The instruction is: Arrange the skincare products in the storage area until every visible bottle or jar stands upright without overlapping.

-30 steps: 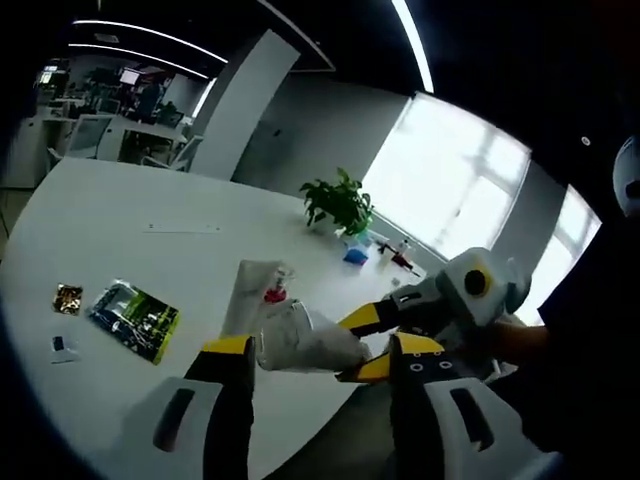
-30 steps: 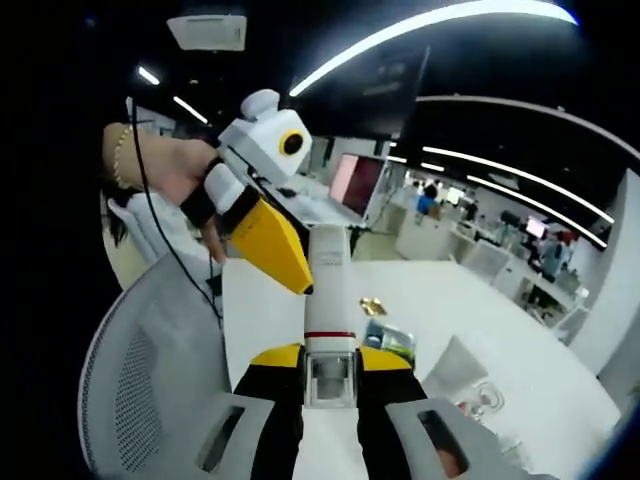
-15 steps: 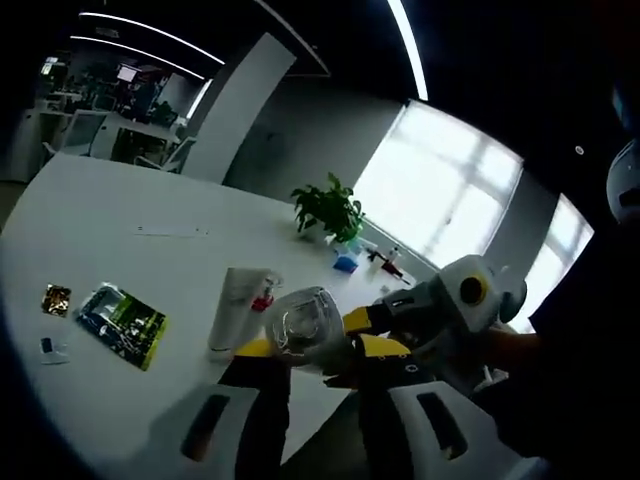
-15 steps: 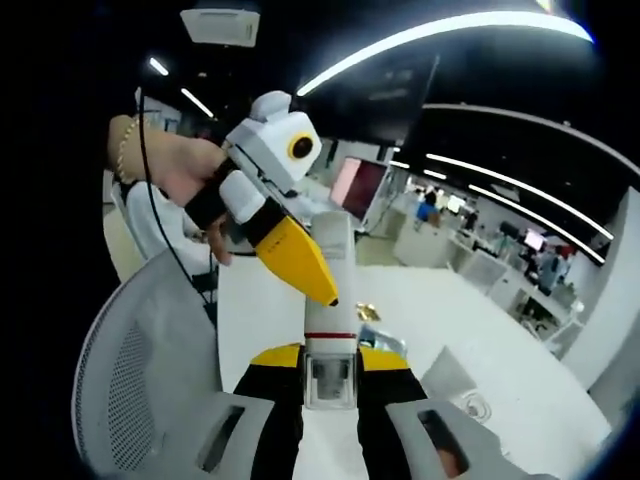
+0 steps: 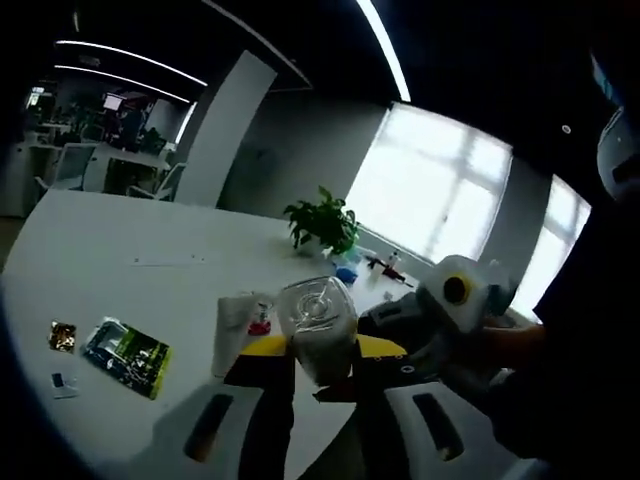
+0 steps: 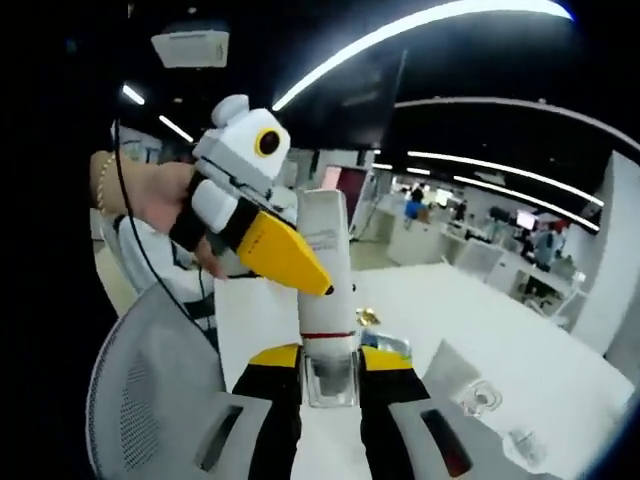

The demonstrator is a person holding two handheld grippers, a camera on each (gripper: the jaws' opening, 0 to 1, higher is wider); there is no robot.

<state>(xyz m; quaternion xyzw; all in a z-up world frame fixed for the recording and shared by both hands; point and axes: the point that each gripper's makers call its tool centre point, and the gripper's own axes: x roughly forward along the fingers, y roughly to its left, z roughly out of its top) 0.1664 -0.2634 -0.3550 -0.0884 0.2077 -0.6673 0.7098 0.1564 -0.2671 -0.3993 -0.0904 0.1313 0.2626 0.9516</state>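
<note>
the right gripper (image 6: 330,352) was clamped on a white tube (image 6: 326,290), held up off the white table (image 5: 120,280). the left gripper (image 5: 318,352) was closed on the same tube's far end. another tube (image 5: 232,330) lay near the table's near edge, with bare tabletop beyond.

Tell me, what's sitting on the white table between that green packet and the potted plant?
In the left gripper view, a white tube with a small red-capped item beside it lies between the green packet and the potted plant.

White tube (image 6: 325,290) with red band; yellow-tipped black tongs (image 6: 328,362); green-yellow packet (image 5: 127,346).
</note>
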